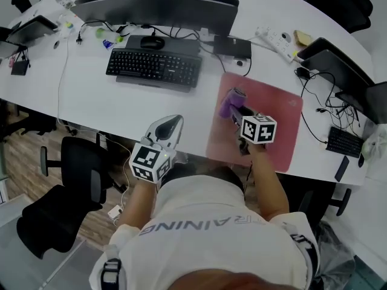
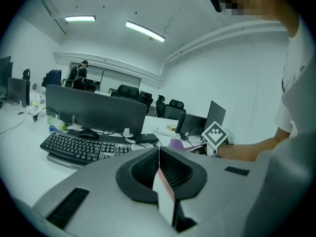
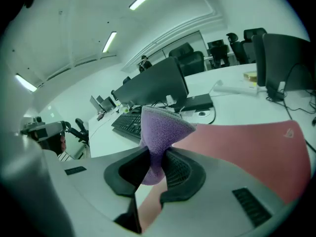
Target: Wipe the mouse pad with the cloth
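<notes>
Cloth (image 3: 159,127), purple and fuzzy, is pinched mid-bunch in the right gripper (image 3: 157,163) fingers over the flat pink mouse pad (image 1: 278,110) on the white bench (image 1: 91,95); probably light, limp; left gripper (image 2: 159,162) fingers pressed together, empty.

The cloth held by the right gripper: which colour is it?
Purple. The cloth shows best in the right gripper view.
</notes>
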Tool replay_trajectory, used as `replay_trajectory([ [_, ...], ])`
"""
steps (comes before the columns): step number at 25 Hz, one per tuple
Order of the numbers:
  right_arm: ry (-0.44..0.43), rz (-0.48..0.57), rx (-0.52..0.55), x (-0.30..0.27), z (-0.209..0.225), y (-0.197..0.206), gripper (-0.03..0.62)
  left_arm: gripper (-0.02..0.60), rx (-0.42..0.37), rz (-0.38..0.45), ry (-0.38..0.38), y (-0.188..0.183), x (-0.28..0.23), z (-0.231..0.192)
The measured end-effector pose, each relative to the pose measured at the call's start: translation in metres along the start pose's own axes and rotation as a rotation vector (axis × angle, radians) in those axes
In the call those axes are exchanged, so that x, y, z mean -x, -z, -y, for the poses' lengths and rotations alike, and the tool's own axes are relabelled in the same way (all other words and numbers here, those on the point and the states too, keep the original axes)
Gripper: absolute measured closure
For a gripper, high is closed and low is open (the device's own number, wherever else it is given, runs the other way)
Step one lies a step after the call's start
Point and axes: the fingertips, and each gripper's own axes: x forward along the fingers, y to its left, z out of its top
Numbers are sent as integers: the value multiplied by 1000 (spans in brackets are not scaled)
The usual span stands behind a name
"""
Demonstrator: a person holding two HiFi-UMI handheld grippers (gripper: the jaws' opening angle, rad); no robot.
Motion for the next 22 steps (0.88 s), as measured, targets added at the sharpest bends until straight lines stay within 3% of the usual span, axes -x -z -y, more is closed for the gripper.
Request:
replay_trajectory([
  [4,-58,-94,8,-52,-28,25,502,549,22,-3,-45,8,19,-22],
  [10,-67,-199,35,-103,-33,63,502,549,41,-15,-84,20,37,-37],
  [22,11,-188,5,-79,12,79,502,549,24,-15,-53,18,29,3],
])
